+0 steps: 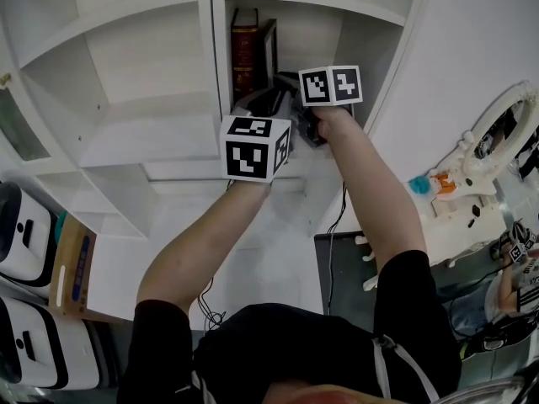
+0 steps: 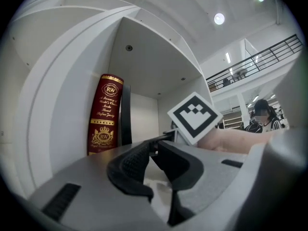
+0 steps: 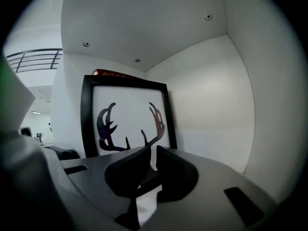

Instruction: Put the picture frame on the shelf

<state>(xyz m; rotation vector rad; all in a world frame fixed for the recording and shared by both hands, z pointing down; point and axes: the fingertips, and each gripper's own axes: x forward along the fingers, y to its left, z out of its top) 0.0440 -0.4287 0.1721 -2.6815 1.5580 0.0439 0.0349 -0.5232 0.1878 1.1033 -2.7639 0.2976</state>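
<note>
Picture frame (image 3: 127, 117): black border, antler silhouette, upright.

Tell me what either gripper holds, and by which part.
Nothing, it seems: the left gripper and right gripper both show empty gaps between their jaws. The picture frame stands in the shelf beside the red book.

Matt white shelf (image 1: 168, 141), seemingly glossy picture frame (image 3: 126, 117)

The person wears a black short-sleeved shirt (image 1: 278, 348) with a grey strap (image 1: 410, 367) at its right shoulder. Above the shirt, the left tongs (image 2: 155, 147) and right tongs (image 3: 153, 152) are grey with black pads (image 2: 127, 165). Each carries a white cube (image 1: 255, 147) with black square markers. A black cable (image 1: 335, 225) hangs toward the shirt.
</note>
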